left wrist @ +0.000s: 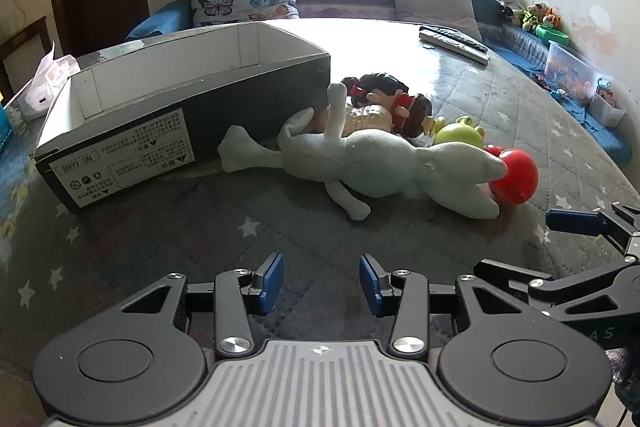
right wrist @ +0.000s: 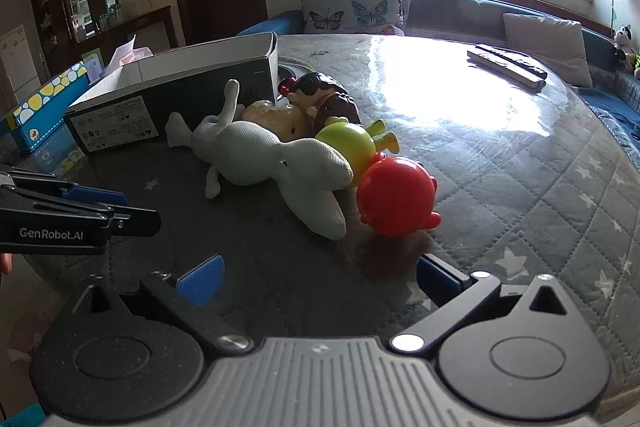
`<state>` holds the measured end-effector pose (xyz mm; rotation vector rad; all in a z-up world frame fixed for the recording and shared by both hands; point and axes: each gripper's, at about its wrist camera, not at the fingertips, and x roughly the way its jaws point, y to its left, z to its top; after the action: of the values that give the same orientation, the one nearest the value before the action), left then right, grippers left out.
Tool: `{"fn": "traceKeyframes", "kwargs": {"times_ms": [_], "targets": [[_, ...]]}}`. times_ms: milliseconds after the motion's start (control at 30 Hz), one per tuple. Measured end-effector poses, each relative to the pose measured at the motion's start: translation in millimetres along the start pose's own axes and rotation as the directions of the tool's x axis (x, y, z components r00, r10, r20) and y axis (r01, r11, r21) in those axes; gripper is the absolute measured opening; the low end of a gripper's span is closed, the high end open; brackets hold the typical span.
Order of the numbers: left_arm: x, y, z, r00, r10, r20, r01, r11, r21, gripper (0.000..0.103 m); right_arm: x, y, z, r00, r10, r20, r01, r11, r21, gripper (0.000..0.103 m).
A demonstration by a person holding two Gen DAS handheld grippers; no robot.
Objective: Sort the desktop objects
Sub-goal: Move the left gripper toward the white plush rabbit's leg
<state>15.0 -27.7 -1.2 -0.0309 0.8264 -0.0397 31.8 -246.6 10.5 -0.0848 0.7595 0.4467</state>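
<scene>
Toys lie in a tight heap in the middle of the grey quilted star-print table cover (left wrist: 248,227), just beside the long side of an open black cardboard box with a white inside (left wrist: 168,95). On top sprawls a white fabric long-limbed stuffed animal (left wrist: 372,159), one leg reaching toward the box. At its head end a glossy red round plastic toy (right wrist: 394,197) touches it, and a yellow-green round plastic toy (right wrist: 348,147) sits just behind that one. Farther back, against the box's corner, lie a tan rounded figure (right wrist: 276,117) and a dark brown-haired doll figure (left wrist: 390,95).

My left gripper (left wrist: 321,279) hovers low over the cover in front of the heap, its blue pads parted and empty. My right gripper (right wrist: 316,277) is spread wide and holds nothing, aimed at the red toy. Grey remote controls (left wrist: 454,41) rest well apart on the far side.
</scene>
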Motion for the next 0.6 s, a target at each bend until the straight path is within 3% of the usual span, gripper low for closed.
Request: {"fn": "traceKeyframes", "kwargs": {"times_ms": [600], "targets": [[10.2,-7.5,5.8,0.999,-0.017,-0.033,0.018,1.0,0.016,0.045,4.6,-0.3,2.6,1.0,0.005,-0.019,-0.005,1.0,0.001,0.103]]}}
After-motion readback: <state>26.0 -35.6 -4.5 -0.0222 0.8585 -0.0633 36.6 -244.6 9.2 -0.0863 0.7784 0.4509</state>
